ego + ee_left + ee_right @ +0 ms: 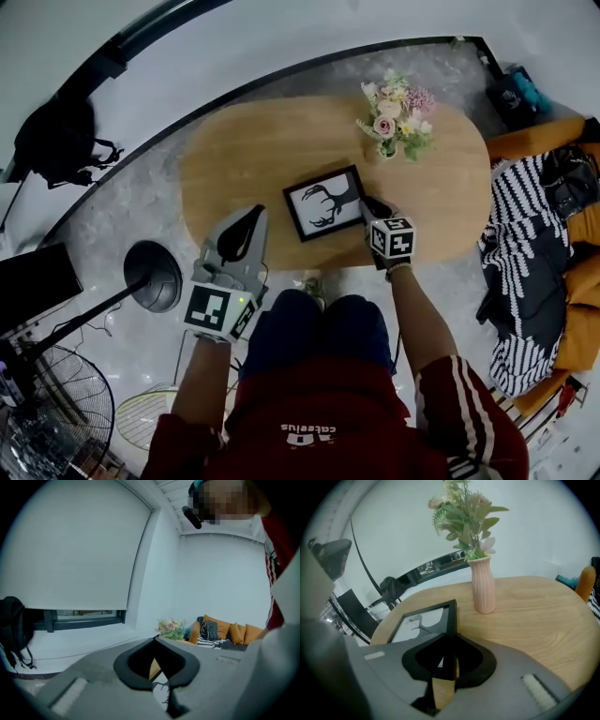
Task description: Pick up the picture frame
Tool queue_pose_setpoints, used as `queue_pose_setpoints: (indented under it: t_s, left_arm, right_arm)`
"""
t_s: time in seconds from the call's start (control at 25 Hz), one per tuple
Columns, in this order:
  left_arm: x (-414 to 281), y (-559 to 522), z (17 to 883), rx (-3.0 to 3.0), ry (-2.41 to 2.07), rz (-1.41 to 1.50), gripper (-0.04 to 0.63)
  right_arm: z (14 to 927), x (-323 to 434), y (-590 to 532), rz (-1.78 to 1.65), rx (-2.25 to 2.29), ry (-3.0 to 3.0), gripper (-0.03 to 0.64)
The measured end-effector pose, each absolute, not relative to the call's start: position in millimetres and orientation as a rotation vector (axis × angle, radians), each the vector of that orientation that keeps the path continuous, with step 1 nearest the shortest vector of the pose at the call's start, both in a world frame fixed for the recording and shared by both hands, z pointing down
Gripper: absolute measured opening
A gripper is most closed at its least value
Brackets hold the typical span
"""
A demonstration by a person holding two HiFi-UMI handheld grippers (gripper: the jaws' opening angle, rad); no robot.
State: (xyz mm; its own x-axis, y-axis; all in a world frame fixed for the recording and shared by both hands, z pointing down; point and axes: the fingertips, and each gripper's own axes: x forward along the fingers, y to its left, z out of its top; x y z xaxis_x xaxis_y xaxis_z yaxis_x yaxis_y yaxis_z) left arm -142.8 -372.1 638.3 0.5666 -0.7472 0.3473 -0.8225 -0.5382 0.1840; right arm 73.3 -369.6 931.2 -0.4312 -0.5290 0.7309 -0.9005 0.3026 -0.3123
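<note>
Picture frame (325, 203), black-rimmed and rectangular with a stag silhouette printed on white, lay on the near half of the oval light-wood surface (253, 159), straight ahead of you. Your right tool (370, 204) had it by the right-hand edge. In the right gripper view the dark rim stood upright between the jaws of that tool (452, 637), which were clamped onto it near the closest corner. The far end of the picture frame looked to be resting on the wood; whether the gripped edge had left the surface could not be told.

Your left tool (255, 212) hovered just beside the frame's left edge, apart from it. Its tips were together with nothing between them, and in the left gripper view (155, 640) only wood and a strip of the print showed past them.

You appeared to be at the end of the grasp, with the lift itself yet to do. That lift probably called for a straight rise with a steady wrist, since a hold at one edge lets the free side sag or swing. The ribbed pink vase of artificial flowers (387, 148) stood well beyond the frame, so it should not have been in your way.
</note>
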Motion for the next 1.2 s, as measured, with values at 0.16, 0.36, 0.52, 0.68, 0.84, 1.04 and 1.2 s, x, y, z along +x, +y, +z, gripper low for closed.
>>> queue_pose_setpoints:
  t_s: [0.16, 0.36, 0.52, 0.68, 0.84, 1.04, 1.2]
  left_arm:
    - [-141.7, -360.9, 621.0, 2.479, -1.290, 0.330, 0.003]
    - [-143.7, -344.6, 593.3, 2.462, -1.297, 0.339, 0.003]
    - [-142.2, -331.5, 567.0, 2.452, -1.285, 0.358, 0.003]
    - [-139.7, -319.8, 551.0, 2.433, -1.291, 0.360, 0.003]
    - [-136.1, -308.3, 539.8, 2.433, -1.308, 0.345, 0.003]
    - [-125.2, -281.6, 521.9, 2.457, -1.332, 0.328, 0.003]
    - [-115.6, -253.0, 500.4, 2.495, -1.353, 0.311, 0.003]
  right_arm:
    - [900.2, 74.7, -366.5, 0.967, 1.290, -2.101, 0.064]
    - [851.6, 76.5, -355.1, 0.947, 1.294, -2.127, 0.066]
    - [808.9, 86.0, -338.2, 0.951, 1.296, -2.128, 0.066]
    - [769.9, 96.1, -318.5, 0.943, 1.273, -2.144, 0.066]
    - [730.3, 107.2, -307.1, 0.920, 1.296, -2.174, 0.066]
    - [669.8, 119.2, -288.1, 0.873, 1.345, -2.260, 0.066]
    - [612.4, 120.7, -266.2, 0.799, 1.360, -2.362, 0.066]
